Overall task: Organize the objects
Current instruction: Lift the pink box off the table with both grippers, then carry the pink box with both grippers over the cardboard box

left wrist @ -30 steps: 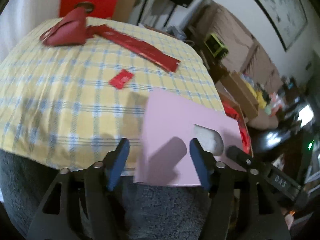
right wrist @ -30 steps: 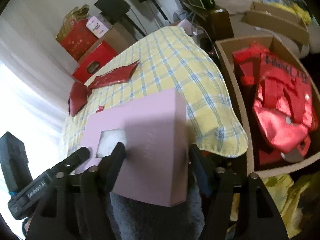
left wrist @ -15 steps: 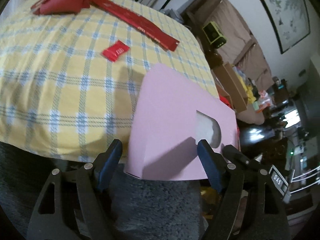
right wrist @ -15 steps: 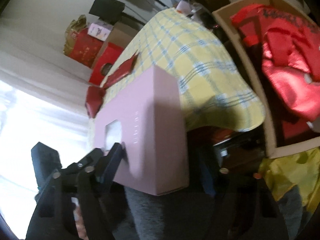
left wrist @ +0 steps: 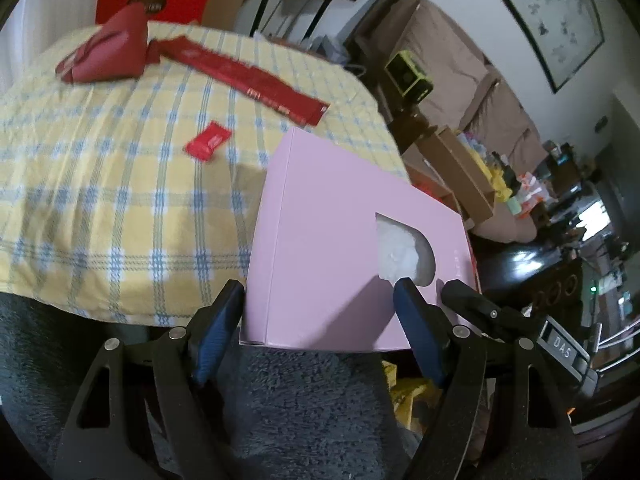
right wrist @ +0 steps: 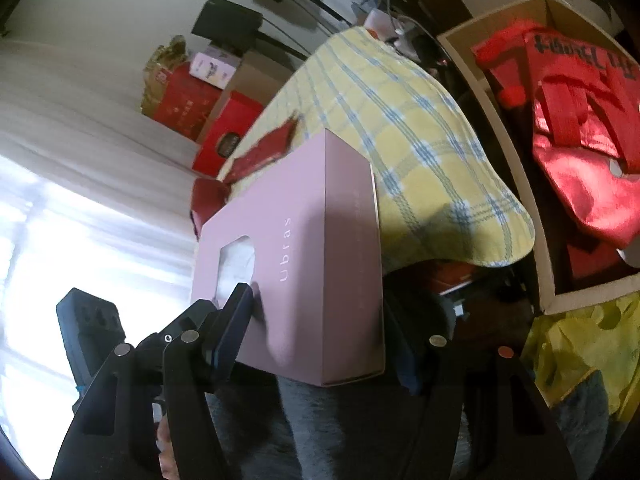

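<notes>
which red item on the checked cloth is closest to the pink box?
The small flat red packet, lying alone mid-cloth just left of the pink cardboard box. The long red strip and folded red pouch lie farther back.

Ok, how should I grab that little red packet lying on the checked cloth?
Pinch the small red packet across its narrow width, pads on its two long edges, coming down from above. It lies flat and diagonal on the checked cloth, nothing touching it, so probably rotate the jaws to match.

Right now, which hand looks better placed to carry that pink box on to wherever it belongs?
Probably the right hand-held gripper: its fingers straddle the pink box, one pad against the windowed face. The left hand-held gripper only brackets a corner, apparently untouching.
</notes>
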Available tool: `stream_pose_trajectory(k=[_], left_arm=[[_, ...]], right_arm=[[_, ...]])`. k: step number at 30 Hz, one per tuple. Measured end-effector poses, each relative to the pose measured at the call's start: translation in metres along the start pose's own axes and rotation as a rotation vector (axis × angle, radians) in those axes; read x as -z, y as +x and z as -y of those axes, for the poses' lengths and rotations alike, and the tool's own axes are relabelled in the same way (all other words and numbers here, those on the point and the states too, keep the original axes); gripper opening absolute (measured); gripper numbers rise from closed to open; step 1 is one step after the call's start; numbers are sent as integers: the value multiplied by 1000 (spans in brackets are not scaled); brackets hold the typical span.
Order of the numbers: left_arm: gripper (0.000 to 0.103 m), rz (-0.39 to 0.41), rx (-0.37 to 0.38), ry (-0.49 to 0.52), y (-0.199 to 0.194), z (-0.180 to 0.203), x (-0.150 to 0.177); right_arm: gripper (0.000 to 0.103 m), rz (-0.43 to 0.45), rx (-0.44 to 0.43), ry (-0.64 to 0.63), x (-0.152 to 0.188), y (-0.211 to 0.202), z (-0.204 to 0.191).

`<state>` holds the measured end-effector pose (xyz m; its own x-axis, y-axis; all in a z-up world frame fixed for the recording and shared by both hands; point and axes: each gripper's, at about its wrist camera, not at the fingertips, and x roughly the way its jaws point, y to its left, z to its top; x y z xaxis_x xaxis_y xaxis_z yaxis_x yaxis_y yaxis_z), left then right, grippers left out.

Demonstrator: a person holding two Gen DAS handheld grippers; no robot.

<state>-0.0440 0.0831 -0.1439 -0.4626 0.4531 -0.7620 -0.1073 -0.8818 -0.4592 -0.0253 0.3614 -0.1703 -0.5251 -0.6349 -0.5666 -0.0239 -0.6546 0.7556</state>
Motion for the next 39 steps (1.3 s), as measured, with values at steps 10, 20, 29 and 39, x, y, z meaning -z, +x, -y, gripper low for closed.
stream_pose_trajectory(k=[10, 20, 29, 39], left_arm=[[75, 42, 10, 24, -16, 8, -5], [75, 67, 44, 34, -24, 12, -9], [75, 112, 106, 54, -41, 16, -13], [75, 203, 178, 128, -78, 32, -21]], right_arm=[[65, 28, 1, -35, 1, -12, -17], [65, 45, 25, -76, -2, -23, -33], [66, 99, 46, -135, -1, -42, -58], [66, 169, 21, -232, -5, -76, -92]])
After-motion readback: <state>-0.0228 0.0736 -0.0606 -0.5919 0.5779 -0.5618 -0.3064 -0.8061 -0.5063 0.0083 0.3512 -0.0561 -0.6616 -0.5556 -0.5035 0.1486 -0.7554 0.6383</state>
